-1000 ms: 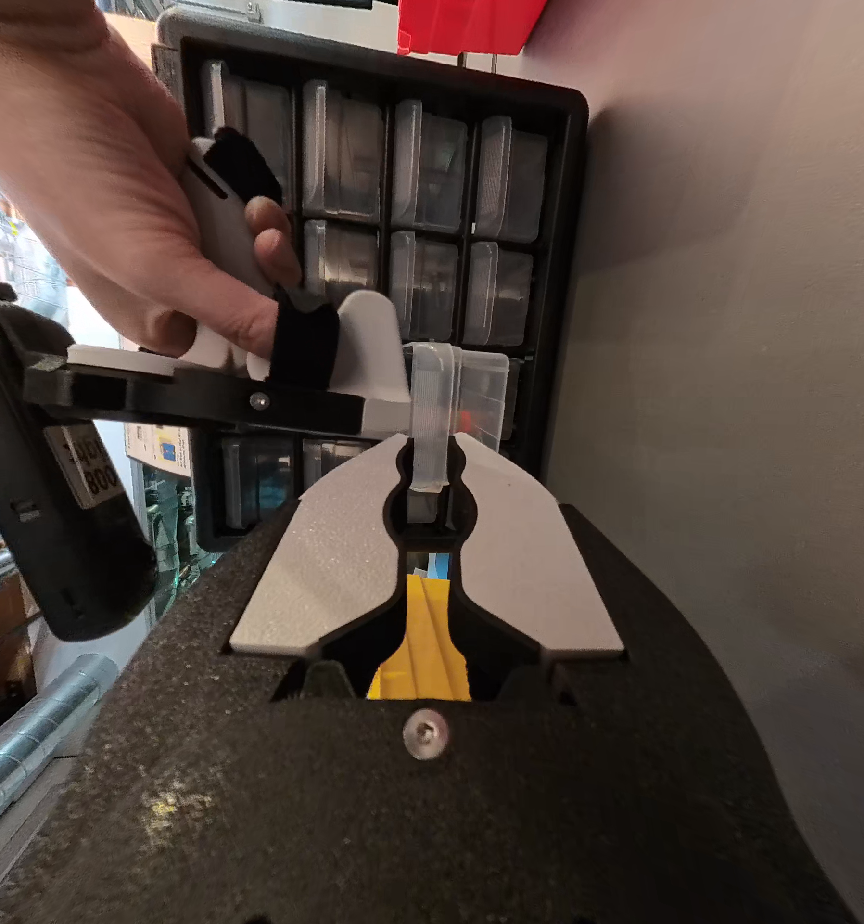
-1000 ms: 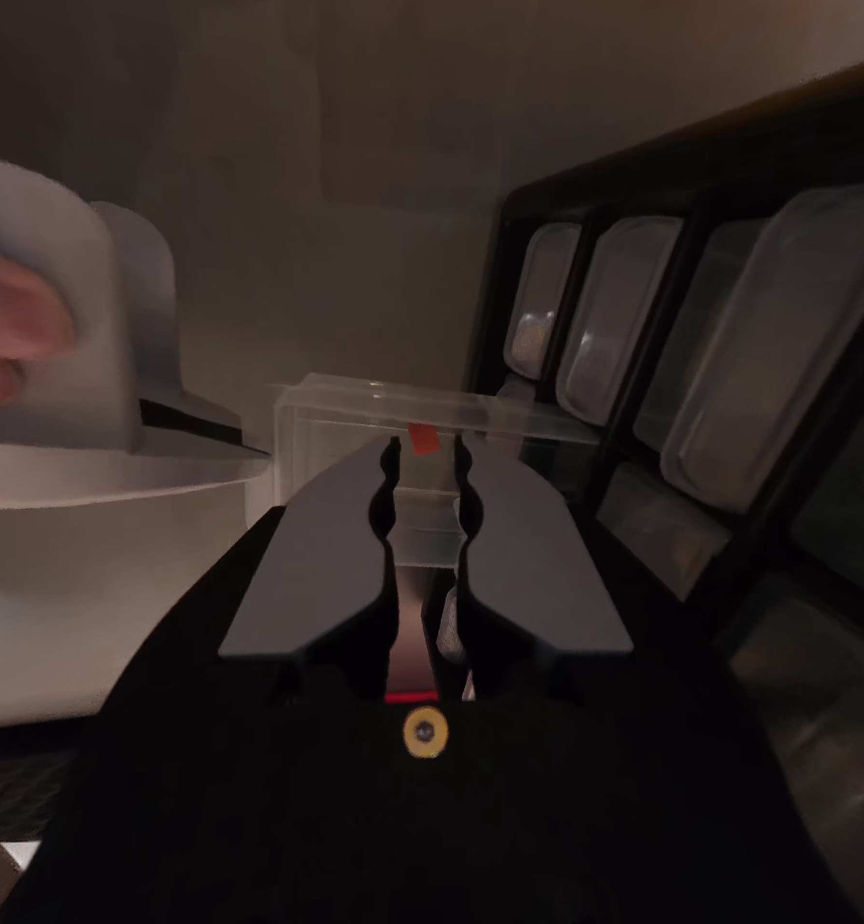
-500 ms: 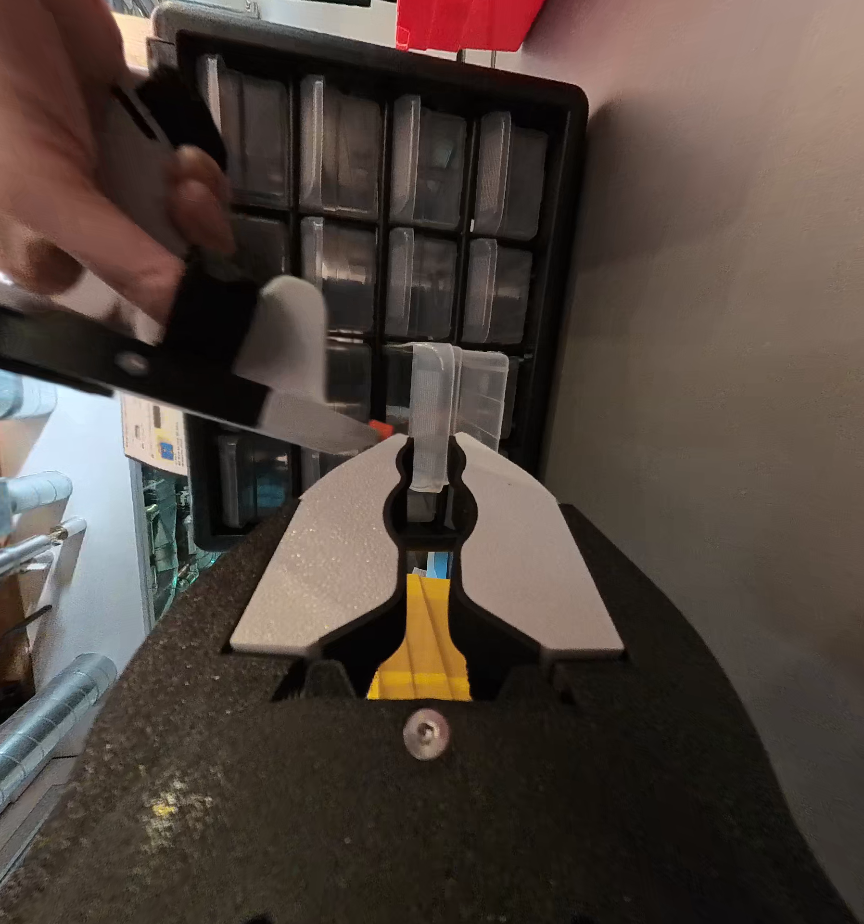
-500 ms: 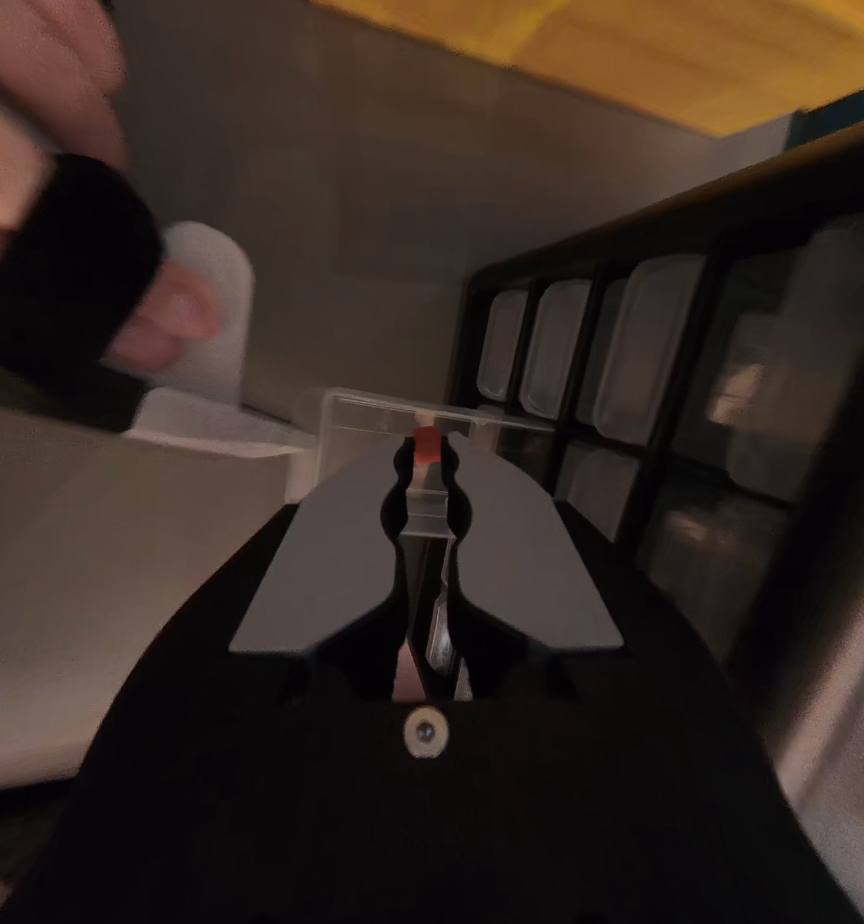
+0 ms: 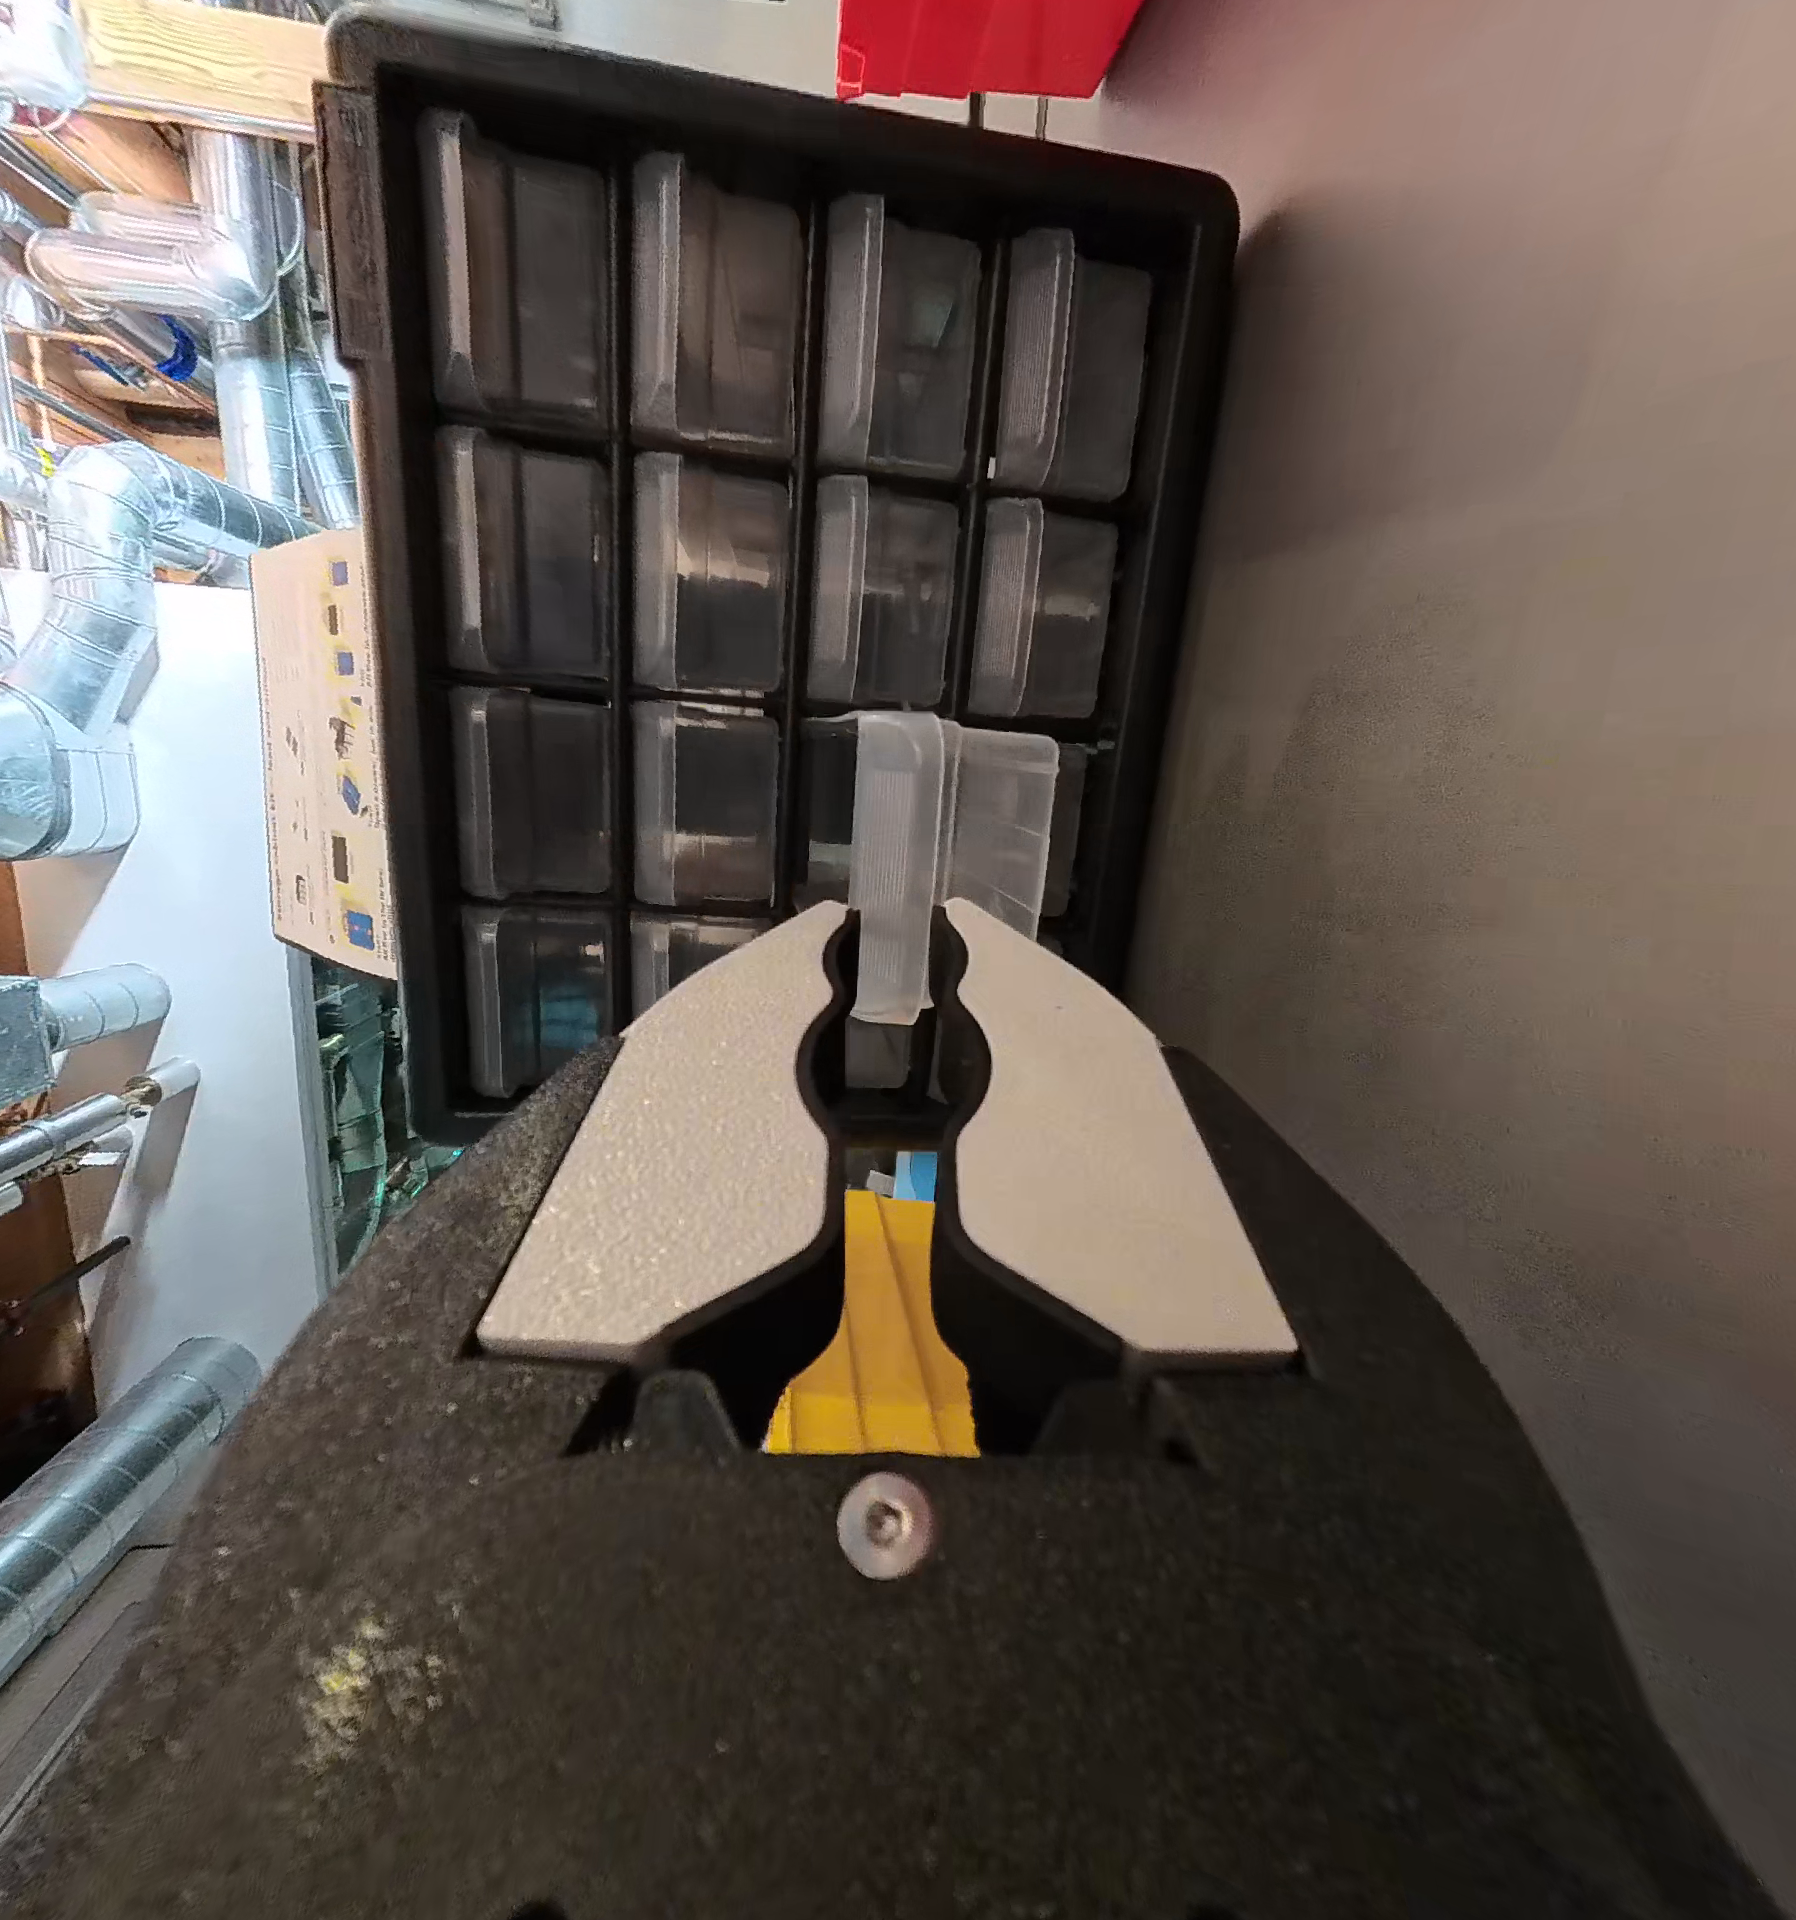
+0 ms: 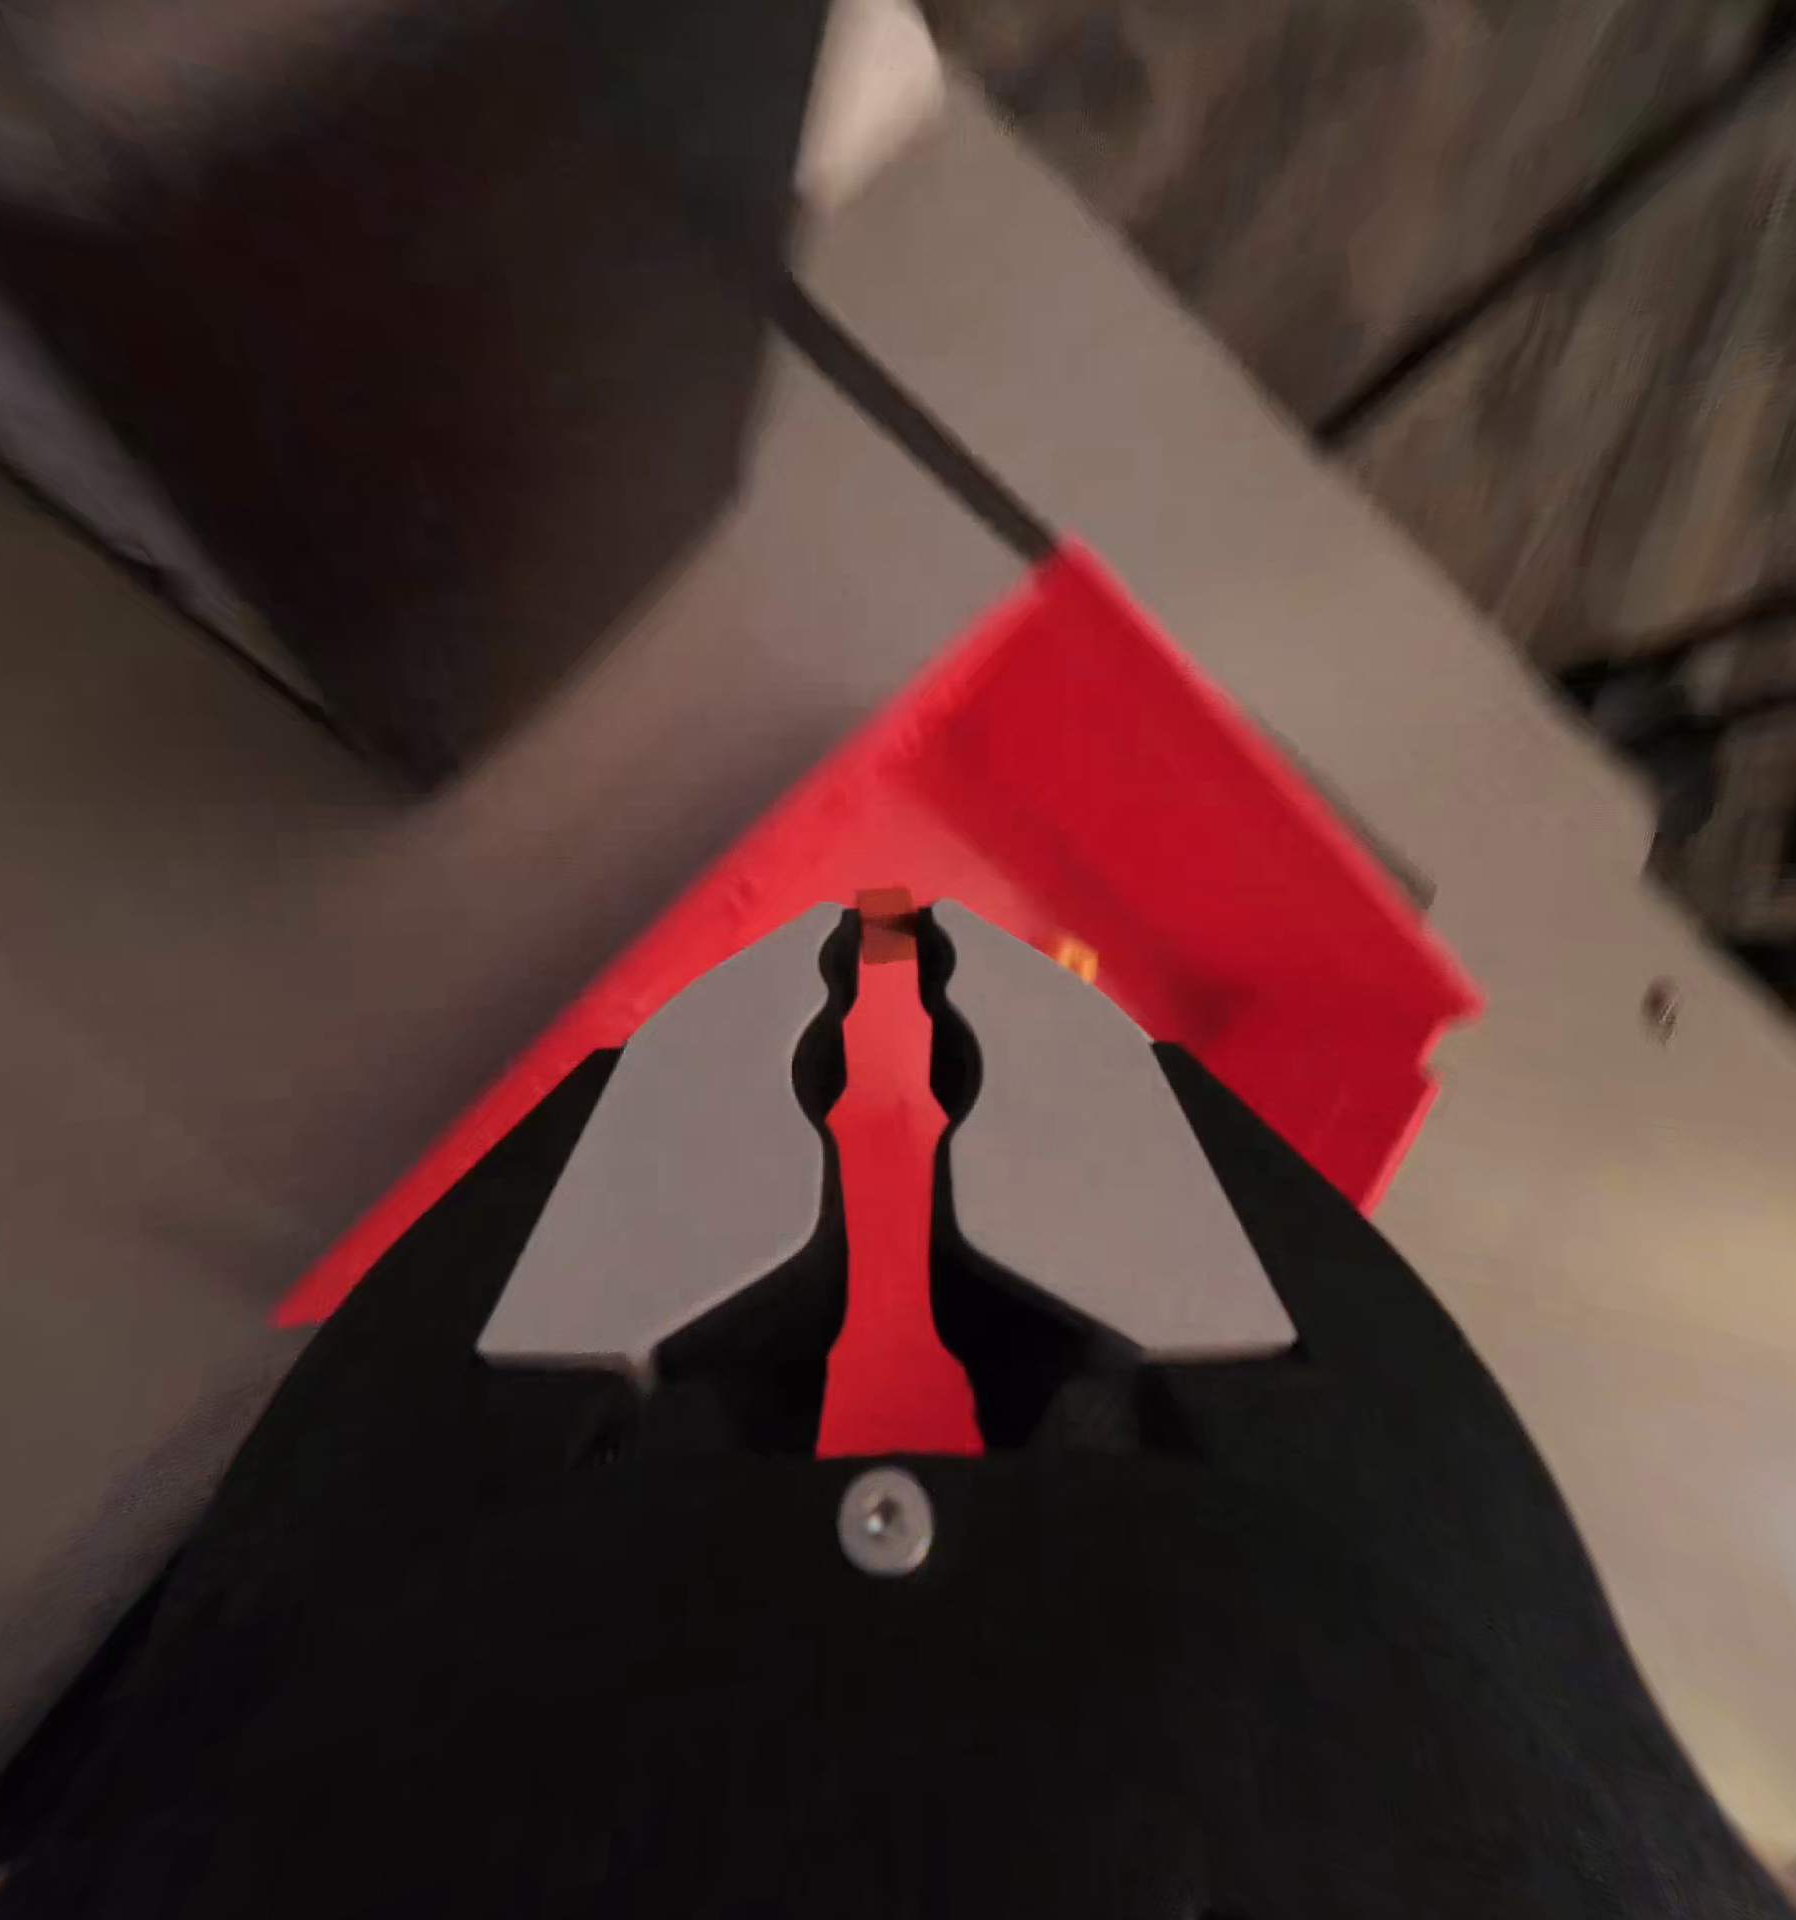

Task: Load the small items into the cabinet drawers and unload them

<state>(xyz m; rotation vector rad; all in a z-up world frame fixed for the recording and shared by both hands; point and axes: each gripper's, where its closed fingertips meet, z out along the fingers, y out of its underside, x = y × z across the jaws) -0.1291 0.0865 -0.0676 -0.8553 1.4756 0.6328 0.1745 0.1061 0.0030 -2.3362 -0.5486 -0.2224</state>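
1. The left gripper (image 5: 896,914) pinches the clear handle of a pulled-out drawer (image 5: 951,821) of the black drawer cabinet (image 5: 769,540).
2. The right gripper (image 6: 889,920), nearly closed, grips a small orange-red item (image 6: 886,927) over a red bin (image 6: 1133,883).
3. The drawer's long axis points out from the cabinet face.
4. A printed cardboard box (image 5: 317,748) stands left of the cabinet.

Left wrist view: rolled sideways, looks along its tongs (image 5: 896,914) straight at the cabinet (image 5: 769,582) front, close.
Right wrist view: blurred, looks down over its tongs (image 6: 894,914) at a red bin (image 6: 1133,831), near.
Shared: only the red bin (image 5: 977,47).
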